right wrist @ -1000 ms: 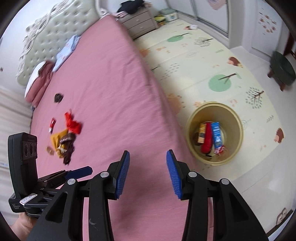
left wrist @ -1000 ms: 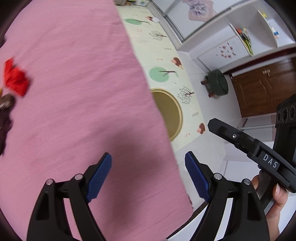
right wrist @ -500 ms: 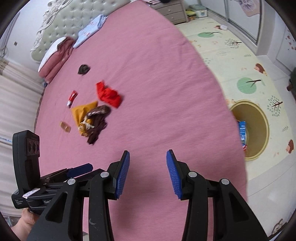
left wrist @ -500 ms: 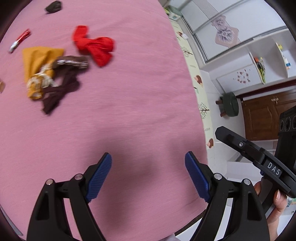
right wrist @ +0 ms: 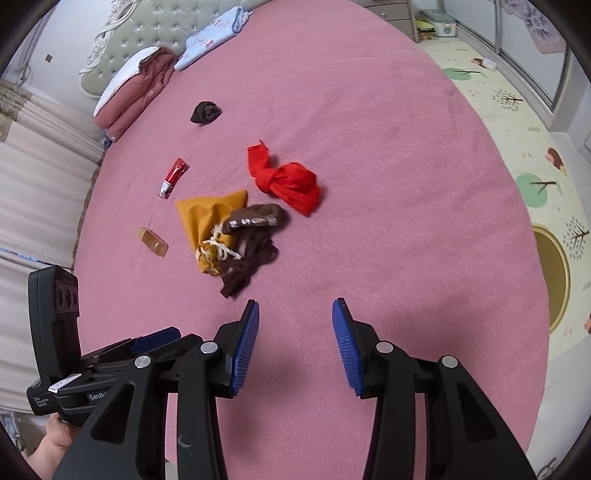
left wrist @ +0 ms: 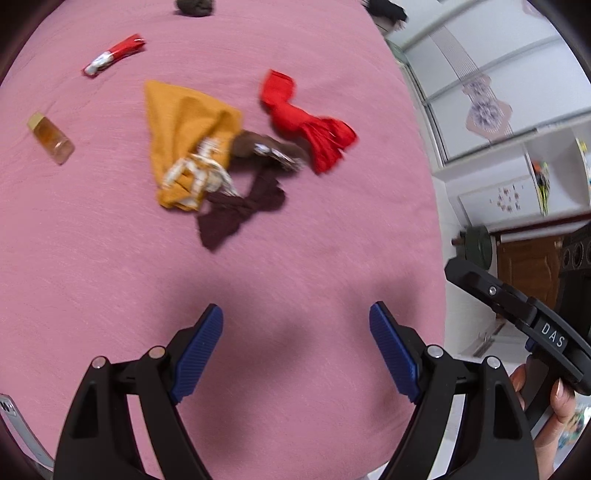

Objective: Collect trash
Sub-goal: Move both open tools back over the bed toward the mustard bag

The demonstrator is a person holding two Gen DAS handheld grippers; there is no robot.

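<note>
On the pink bed [left wrist: 110, 258] [right wrist: 388, 147] lies a cluster of items: a brown snack wrapper [left wrist: 269, 147] [right wrist: 255, 218], a yellow cloth [left wrist: 184, 133] [right wrist: 210, 218], a red cloth [left wrist: 306, 122] [right wrist: 288, 181], a dark brown cloth [left wrist: 240, 210] [right wrist: 251, 258], a red tube [left wrist: 114, 55] [right wrist: 173, 177], a small amber bottle [left wrist: 50, 138] [right wrist: 153, 242] and a dark crumpled wad [left wrist: 195, 6] [right wrist: 205, 112]. My left gripper [left wrist: 295, 343] is open and empty, short of the cluster. My right gripper [right wrist: 295, 339] is open with nothing between its fingers, just below the dark cloth.
A yellow bin [right wrist: 554, 273] stands on the patterned floor mat [right wrist: 517, 129] right of the bed. Folded bedding [right wrist: 136, 85] and a headboard [right wrist: 122, 40] are at the far end. A curtain [right wrist: 37, 177] hangs at left. A cabinet and a wooden door [left wrist: 524, 266] are at right.
Both grippers swept from the bed's edge and the bin toward the cluster, which now sits closer and more central in both views. The jaws kept their width.
</note>
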